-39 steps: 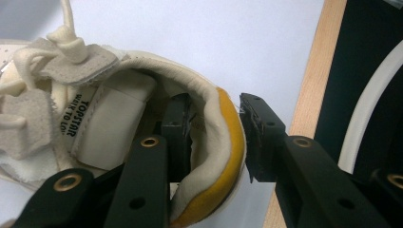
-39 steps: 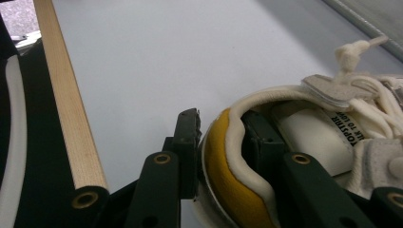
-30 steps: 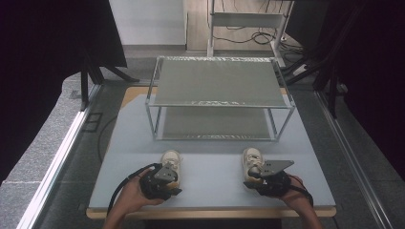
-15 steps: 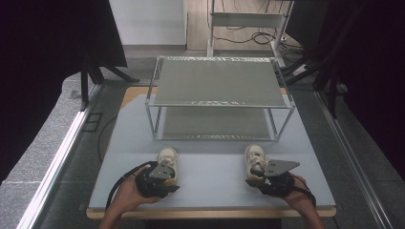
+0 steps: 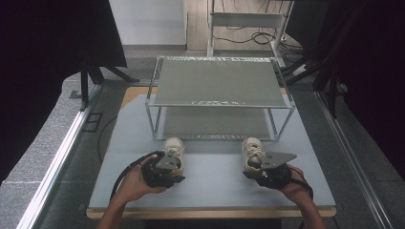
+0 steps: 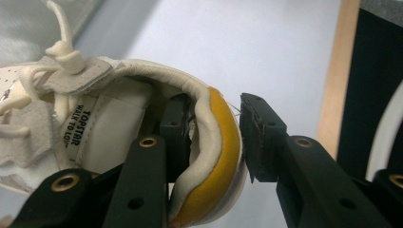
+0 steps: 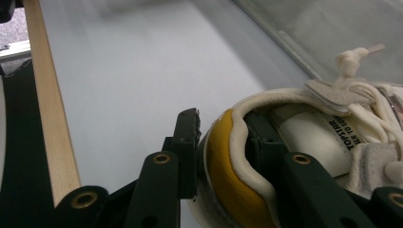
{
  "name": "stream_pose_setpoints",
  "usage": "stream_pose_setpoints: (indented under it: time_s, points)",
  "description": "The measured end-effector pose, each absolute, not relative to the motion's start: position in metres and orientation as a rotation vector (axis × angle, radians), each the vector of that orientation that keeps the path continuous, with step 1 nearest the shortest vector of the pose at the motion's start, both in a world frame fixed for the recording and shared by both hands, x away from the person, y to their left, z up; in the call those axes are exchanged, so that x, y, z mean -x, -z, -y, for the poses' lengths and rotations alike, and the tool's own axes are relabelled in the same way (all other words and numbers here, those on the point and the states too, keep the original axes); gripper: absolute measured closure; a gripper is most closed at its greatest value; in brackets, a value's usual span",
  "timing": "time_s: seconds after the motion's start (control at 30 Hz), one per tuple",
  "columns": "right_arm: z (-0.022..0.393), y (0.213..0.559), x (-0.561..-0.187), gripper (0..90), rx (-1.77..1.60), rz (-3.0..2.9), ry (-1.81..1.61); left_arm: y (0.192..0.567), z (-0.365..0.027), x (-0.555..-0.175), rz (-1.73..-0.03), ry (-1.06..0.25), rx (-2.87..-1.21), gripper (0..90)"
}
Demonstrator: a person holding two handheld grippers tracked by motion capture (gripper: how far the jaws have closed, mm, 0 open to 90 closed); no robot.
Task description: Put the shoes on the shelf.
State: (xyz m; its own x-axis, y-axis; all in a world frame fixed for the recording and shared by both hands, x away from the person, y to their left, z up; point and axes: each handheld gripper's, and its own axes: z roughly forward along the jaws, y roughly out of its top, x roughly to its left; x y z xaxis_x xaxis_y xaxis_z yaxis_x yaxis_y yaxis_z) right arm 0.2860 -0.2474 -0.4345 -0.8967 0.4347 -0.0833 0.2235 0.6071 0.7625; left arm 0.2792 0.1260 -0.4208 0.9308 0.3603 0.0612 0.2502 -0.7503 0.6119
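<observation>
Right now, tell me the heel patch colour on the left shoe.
Mustard yellow heel patch, clearest in the left gripper view.

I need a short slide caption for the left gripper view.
Hand-held gripper straddling the yellow-padded heel collar of a cream sneaker, one jaw inside, one outside.

1. Two-tier metal wire rack [image 5: 219, 95] blocks the counter's [image 5: 210, 191] far half.
2. Two cream sneakers [image 5: 173, 148] [image 5: 251, 151] stand just before it.
3. Bare counter between them.

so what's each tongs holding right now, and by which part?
Right tongs: shut on the right shoe at its yellow heel collar. Left tongs: astride the left shoe heel collar, but the outer jaw stands apart, so no firm hold yet.
</observation>
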Motion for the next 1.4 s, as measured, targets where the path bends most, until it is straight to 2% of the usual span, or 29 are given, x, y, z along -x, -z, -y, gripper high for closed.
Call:
stream_pose_setpoints:
  time_s: [0.57, 1.4]
  points:
    - [0.240, 0.411, -0.326, 69.0, -0.407, -2.588, -1.145, 0.412, -0.097, -0.330, -0.377, -0.274, -2.464, 64.7]
    - [0.208, 0.419, -0.368, 68.9, -0.364, -2.624, -1.101, 0.417, -0.061, -0.379, -0.282, -0.268, -2.438, 64.6]
